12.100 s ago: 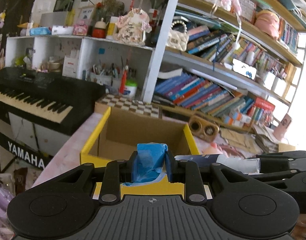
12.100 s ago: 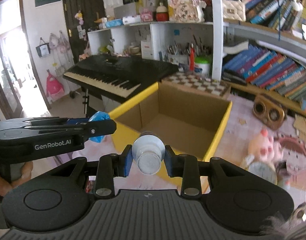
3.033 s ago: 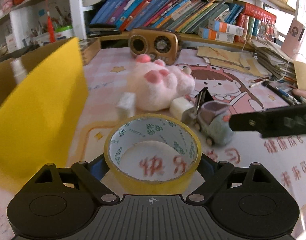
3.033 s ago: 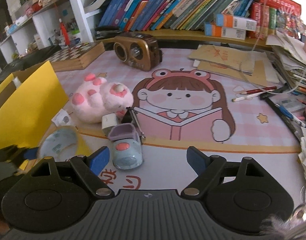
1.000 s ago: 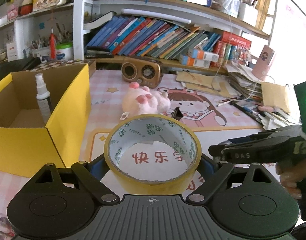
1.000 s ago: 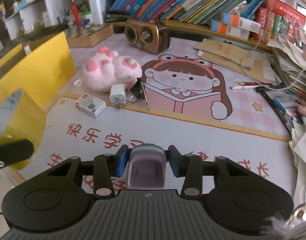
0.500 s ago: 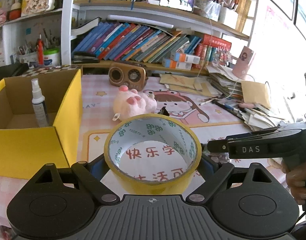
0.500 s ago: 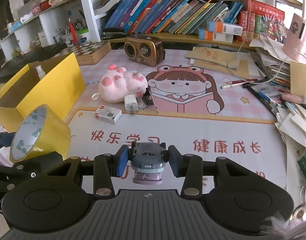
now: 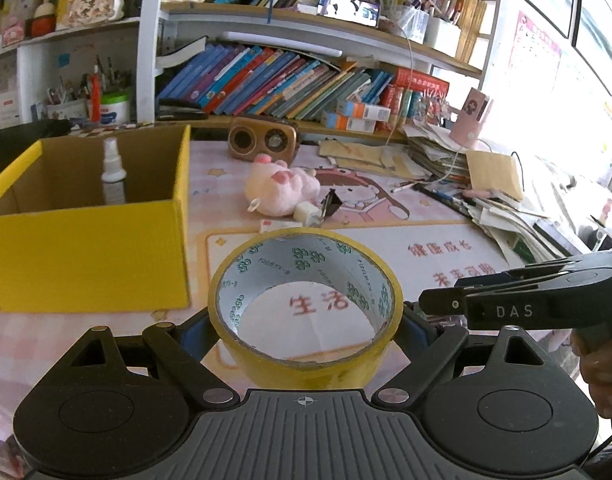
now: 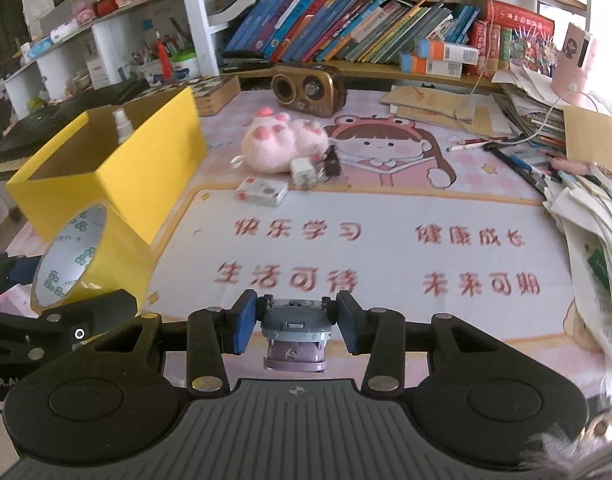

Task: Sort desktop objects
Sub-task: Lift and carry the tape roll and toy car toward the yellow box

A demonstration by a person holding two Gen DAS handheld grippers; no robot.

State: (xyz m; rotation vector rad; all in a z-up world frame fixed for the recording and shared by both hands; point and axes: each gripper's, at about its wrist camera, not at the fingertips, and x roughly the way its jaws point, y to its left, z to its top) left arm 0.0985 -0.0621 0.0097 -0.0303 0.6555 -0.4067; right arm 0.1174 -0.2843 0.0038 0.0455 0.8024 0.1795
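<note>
My left gripper [image 9: 306, 330] is shut on a wide roll of yellow tape [image 9: 306, 344], held above the desk mat; the same tape roll [image 10: 89, 256] shows at the left of the right wrist view. My right gripper [image 10: 293, 326] is shut on a small grey and purple toy car [image 10: 294, 338], lifted off the mat. The yellow cardboard box [image 9: 89, 256] stands open to the left, with a white spray bottle [image 9: 113, 178] upright inside. On the mat lie a pink plush toy [image 10: 281, 144], a white charger [image 10: 302, 171], a black binder clip [image 10: 332, 164] and a small white box [image 10: 261, 192].
A brown retro radio [image 10: 310, 90] stands at the back below the bookshelf [image 10: 346, 40]. Piles of paper, pens and envelopes [image 10: 578, 168] crowd the right side. A chessboard box [image 10: 213, 94] lies behind the yellow box. A person's hand [image 9: 602, 372] holds the right gripper's handle.
Both grippers have drawn back from the mat and risen a little with their loads. The toy car has tipped in the right gripper, showing its underside. The yellow box has come further into view.
</note>
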